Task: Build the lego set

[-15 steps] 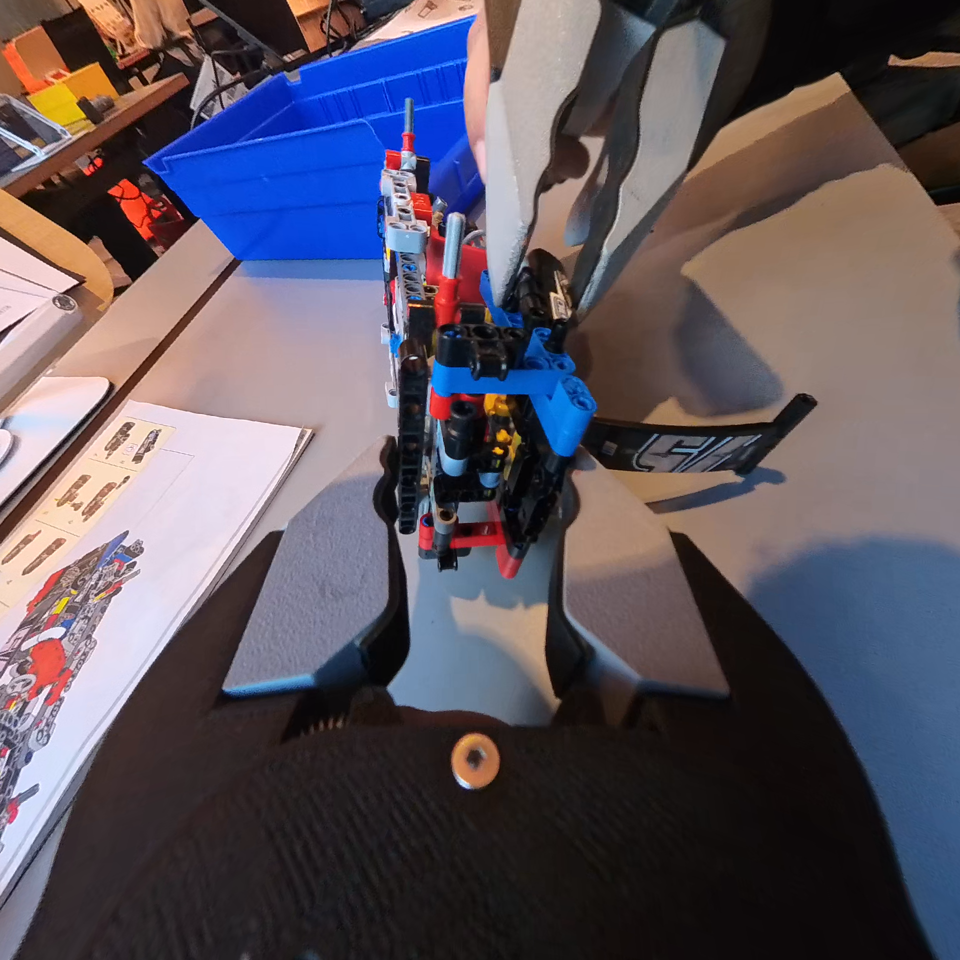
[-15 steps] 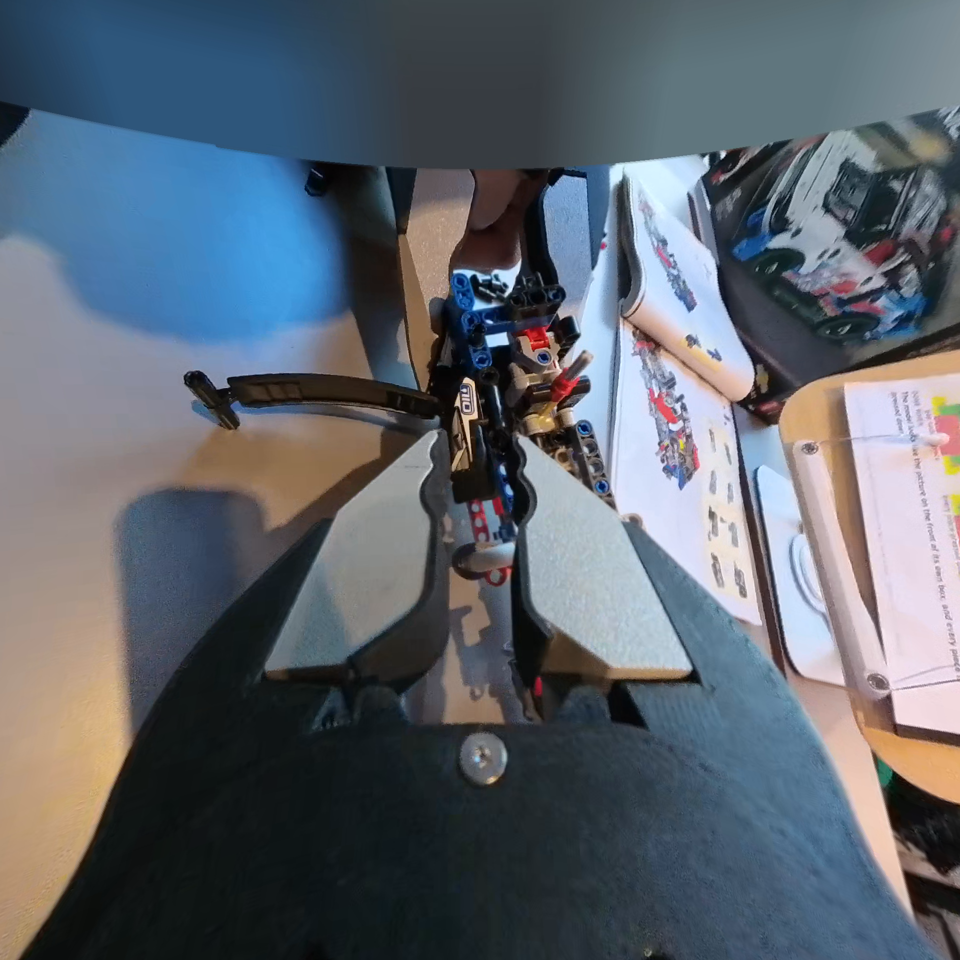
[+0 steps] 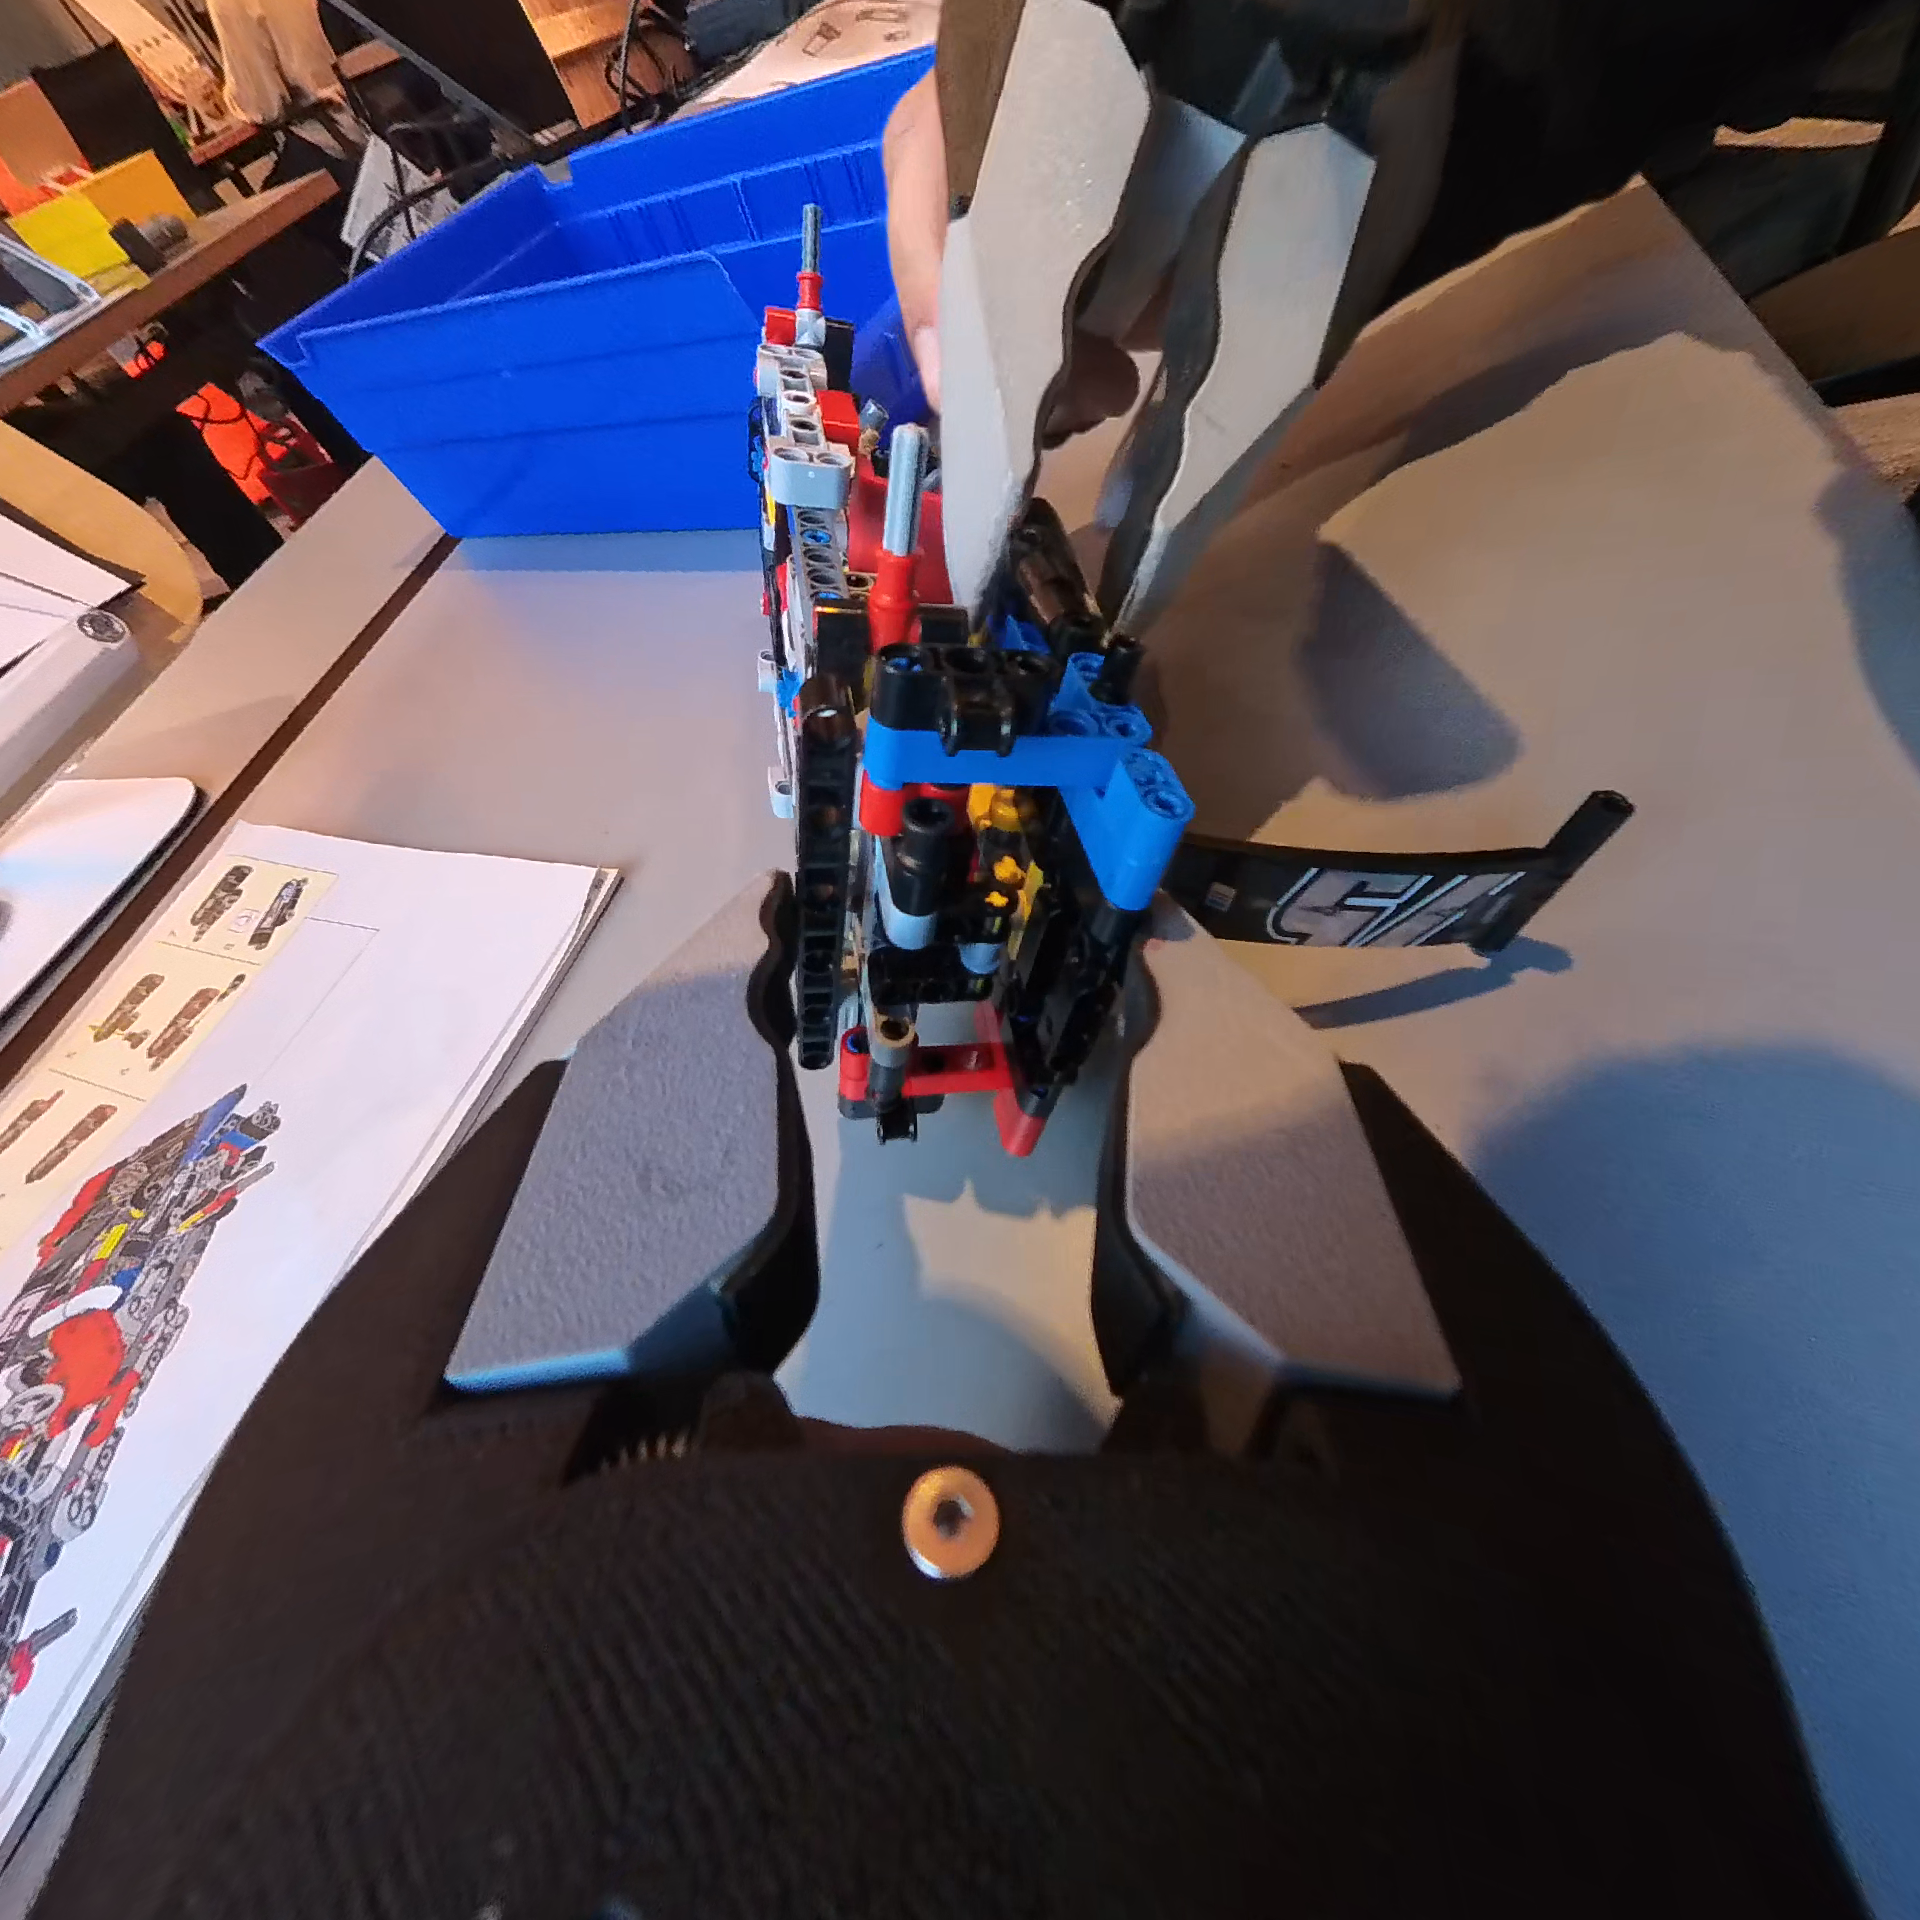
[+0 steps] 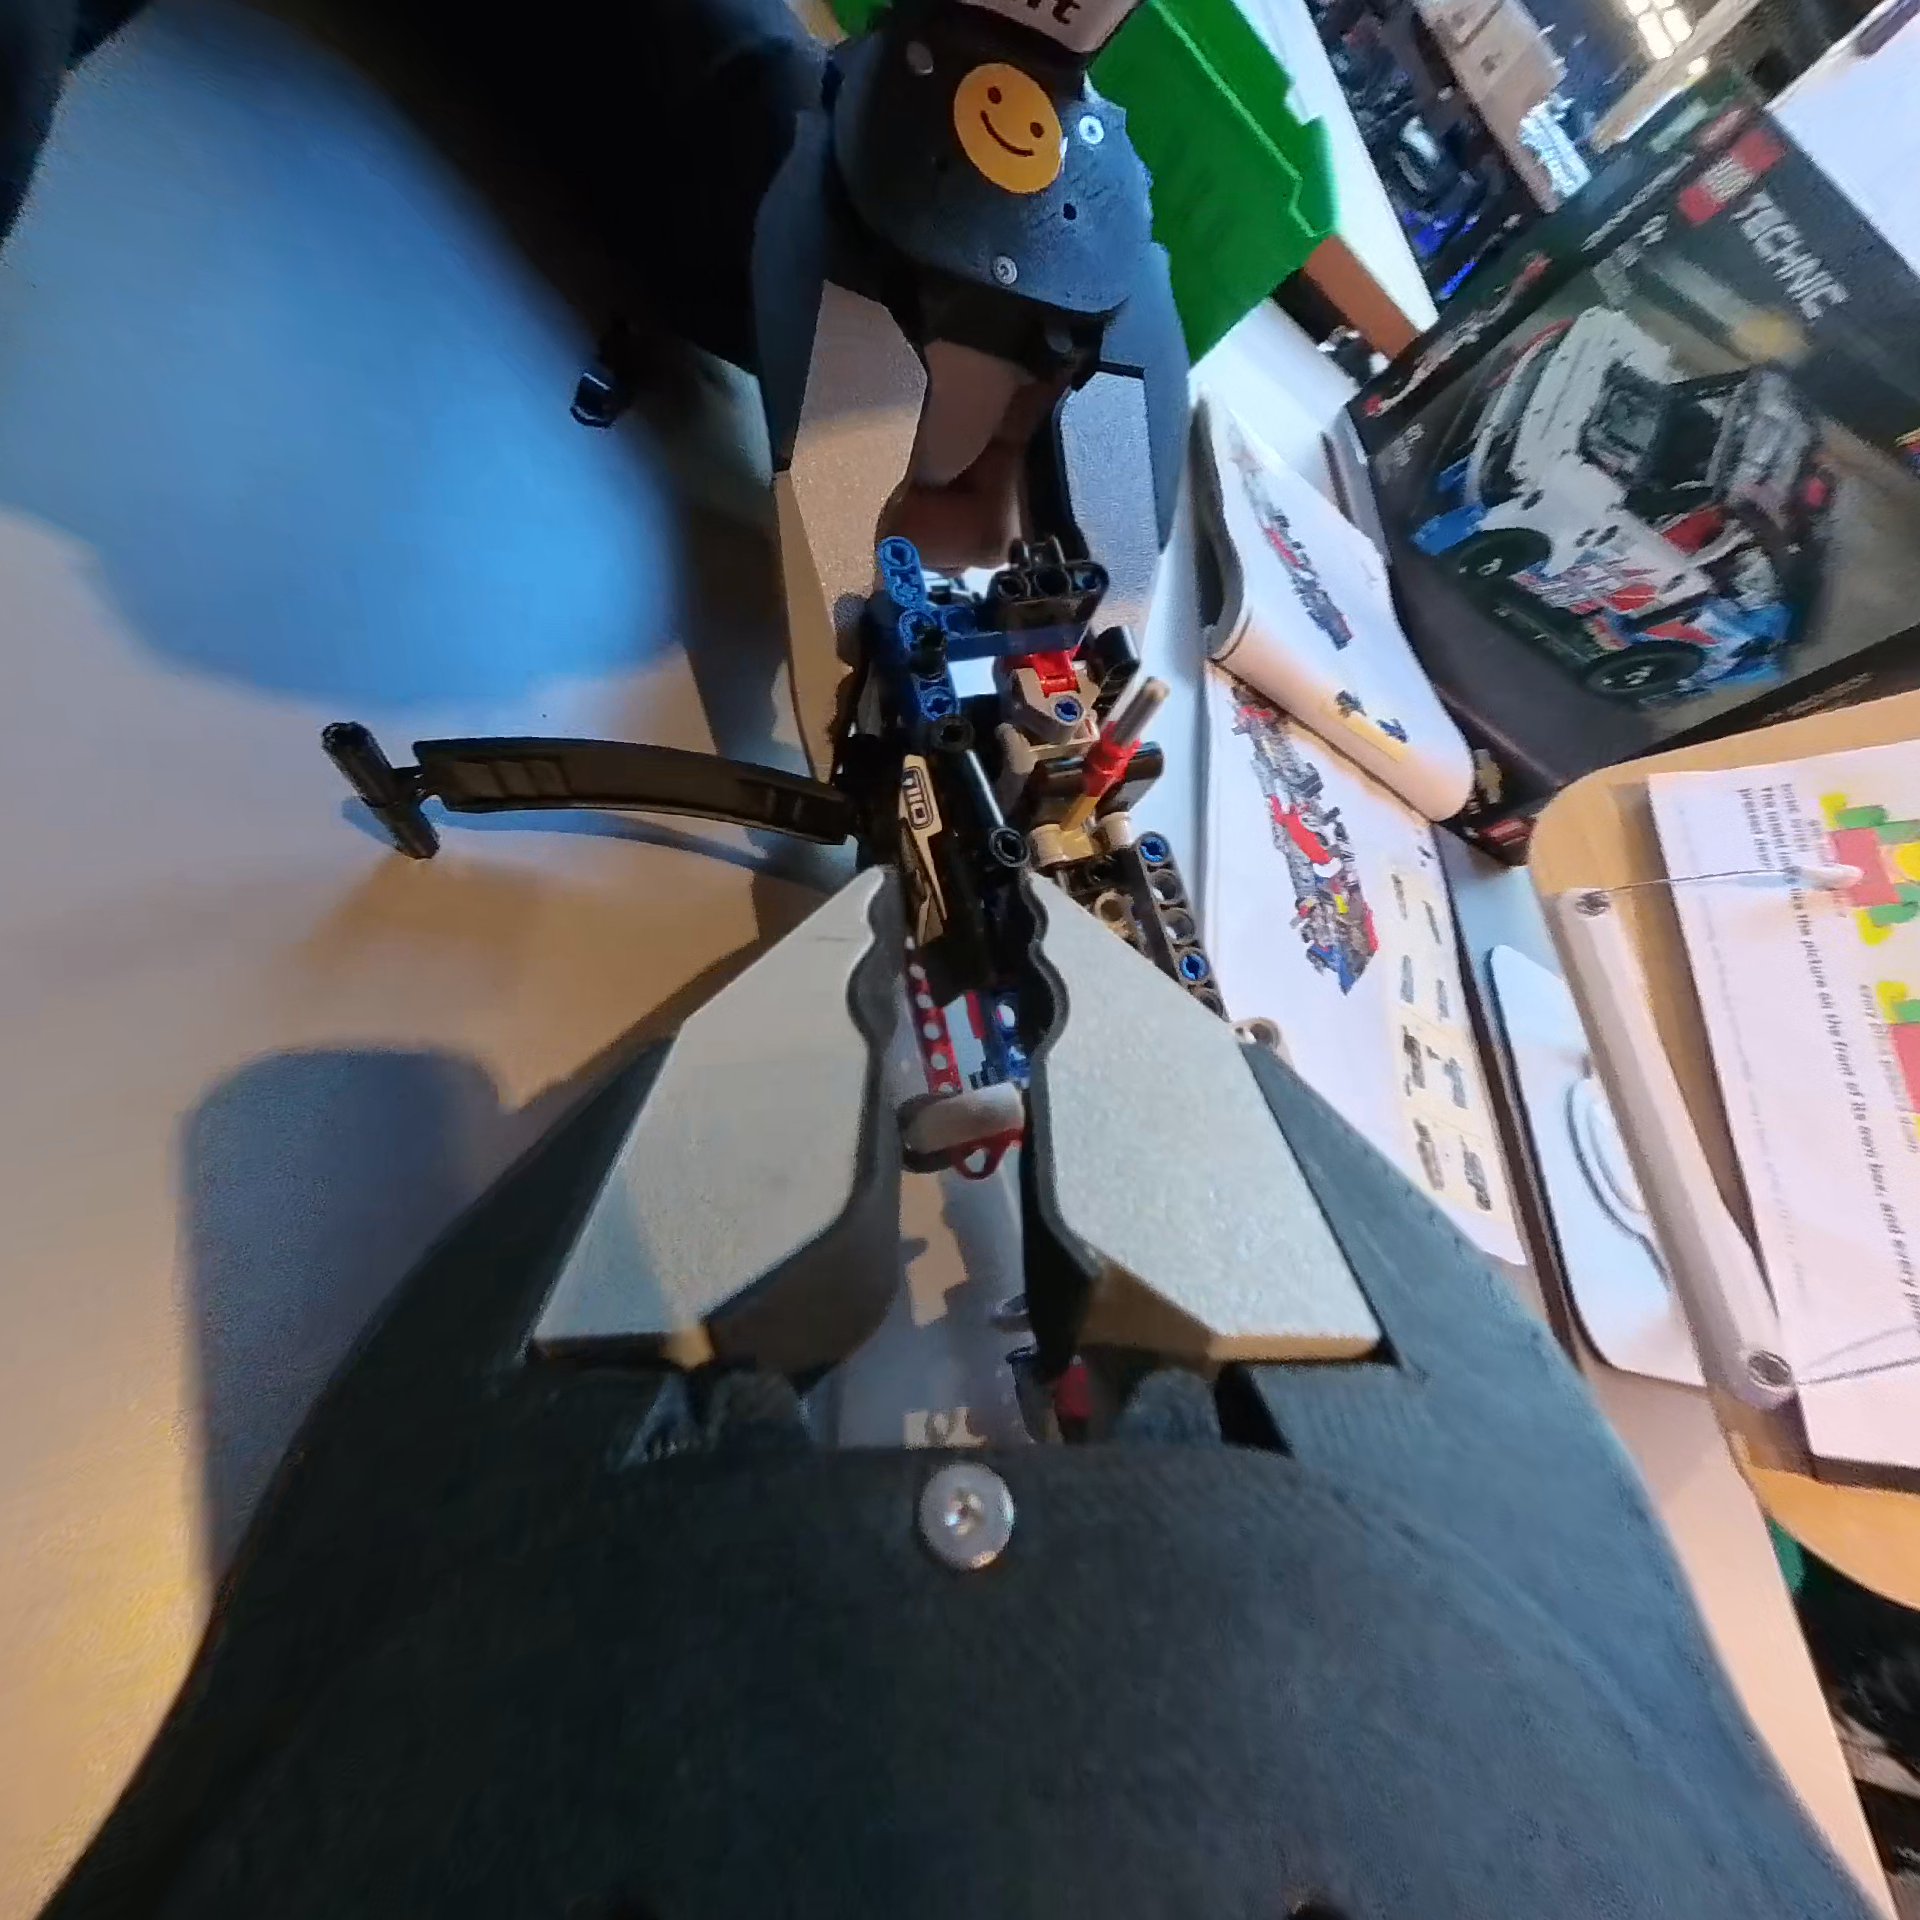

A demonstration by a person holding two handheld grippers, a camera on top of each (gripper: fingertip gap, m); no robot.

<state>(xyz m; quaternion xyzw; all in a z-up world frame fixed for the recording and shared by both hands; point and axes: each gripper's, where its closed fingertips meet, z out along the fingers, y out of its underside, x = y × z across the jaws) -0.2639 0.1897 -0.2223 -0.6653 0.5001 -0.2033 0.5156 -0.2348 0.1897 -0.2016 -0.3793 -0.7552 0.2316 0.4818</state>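
The half-built lego model (image 3: 966, 831) of black, blue, red and grey beams stands on edge on the grey table (image 3: 561, 665). My left gripper (image 3: 956, 914) is shut on its near end. My right gripper (image 3: 1049, 613) comes down from above and is shut on a black piece at the model's top. A long curved black panel (image 3: 1382, 904) sticks out to the right. In the right wrist view my right gripper (image 4: 954, 894) pinches the black piece of the model (image 4: 1039, 727). The panel (image 4: 623, 779) points left and the left gripper (image 4: 940, 623) holds the far end.
A blue bin (image 3: 582, 343) stands behind the model. An open instruction booklet (image 3: 312, 1039) lies to the left; it also shows in the right wrist view (image 4: 1330, 883). The lego box (image 4: 1662, 499) and a wooden board with a sheet (image 4: 1818, 1039) lie beyond it. Some 4 cm of space lies between my two pairs of fingers.
The right wrist view has tilted up, so the left gripper's body now shows above the model. Both grippers stay shut on the model, which has barely moved.
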